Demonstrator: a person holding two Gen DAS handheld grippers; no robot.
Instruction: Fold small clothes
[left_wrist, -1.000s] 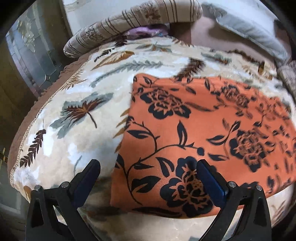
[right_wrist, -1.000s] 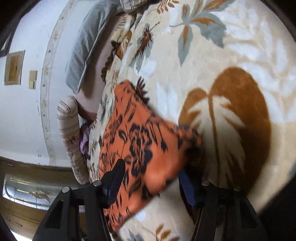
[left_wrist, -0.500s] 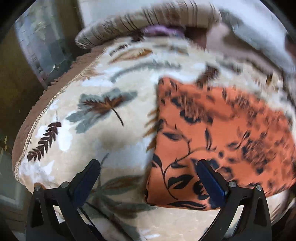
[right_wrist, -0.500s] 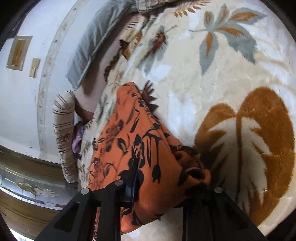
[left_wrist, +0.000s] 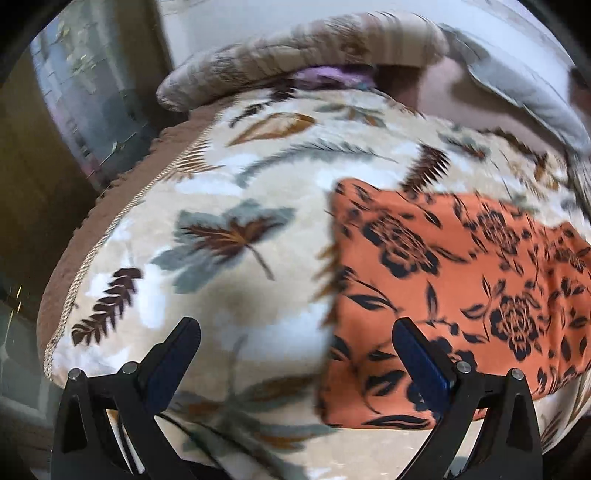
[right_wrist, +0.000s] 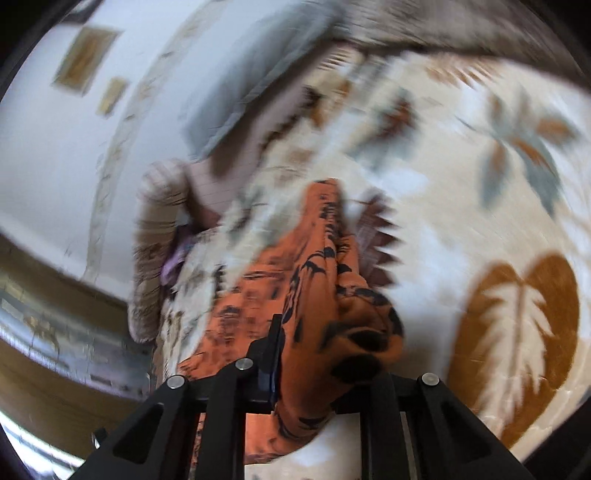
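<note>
Orange floral cloth (left_wrist: 461, 288) on the leaf-patterned blanket (left_wrist: 236, 206), one end pinched.
Right gripper (right_wrist: 314, 369) is clamped on a bunched corner, apparently lifting it; the cloth's long axis runs across the left view. Left gripper (left_wrist: 295, 350) is spread wide, empty, over the cloth's left edge.

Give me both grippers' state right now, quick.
Left gripper: open, holding nothing, fingers spread over the leaf-print blanket at the orange floral garment edge.
Right gripper: closed on a bunched part of the garment.
</note>
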